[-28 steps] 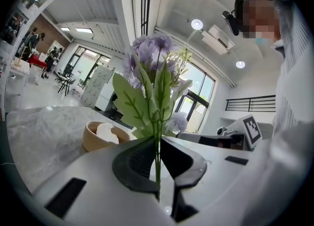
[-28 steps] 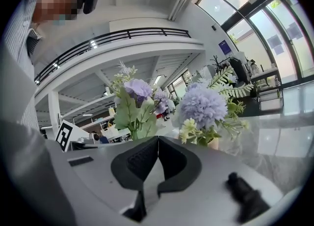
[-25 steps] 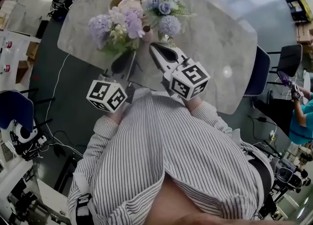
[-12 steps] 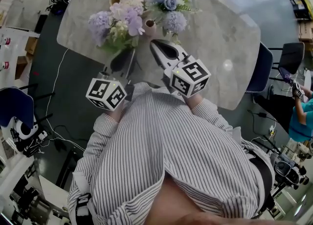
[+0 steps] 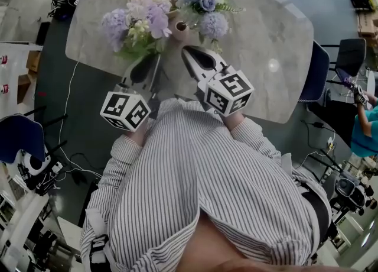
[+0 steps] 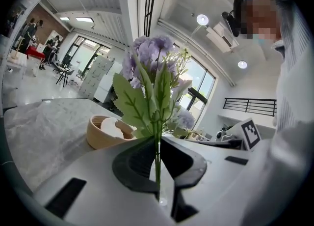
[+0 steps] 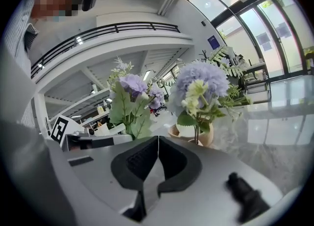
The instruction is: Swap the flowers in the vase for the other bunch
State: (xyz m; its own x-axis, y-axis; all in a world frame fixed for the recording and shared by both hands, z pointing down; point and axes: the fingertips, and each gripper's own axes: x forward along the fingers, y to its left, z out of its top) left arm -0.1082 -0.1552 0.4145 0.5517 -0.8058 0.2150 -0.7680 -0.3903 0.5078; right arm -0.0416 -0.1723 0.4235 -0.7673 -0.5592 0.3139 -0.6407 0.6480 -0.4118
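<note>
At the marble table [image 5: 269,34], a person in a striped shirt is working two handheld grippers over a small pink vase [image 5: 180,30]. The left gripper [image 6: 158,140] is clamping the thin green stems [image 6: 157,163] of a lilac bunch [image 6: 149,70]. It is holding them upright, so the blooms are standing above its jaws. That bunch is hanging left of the vase and near it, in front of a wooden bowl [image 6: 98,139] at the table's far edge.

The right gripper [image 7: 158,137] is pointing at the vase with its jaws pressed together and nothing between them. A blue-and-lavender bunch [image 5: 204,12] is sitting in the vase, its stems rising straight up out of the mouth.

The vase is standing just beyond the right gripper's tips and slightly toward the left gripper's side, so the right hand looks the nearer of the two. The gripper is lying close to level while the vase stems are running vertically, so its jaws would be crossing those stems rather than lying along them. If the vase bunch is the one due to come out, the right gripper would seemingly be opening first, then closing low on the stems and lifting straight up. Whether the swap is beginning or ending cannot be told from this moment.
</note>
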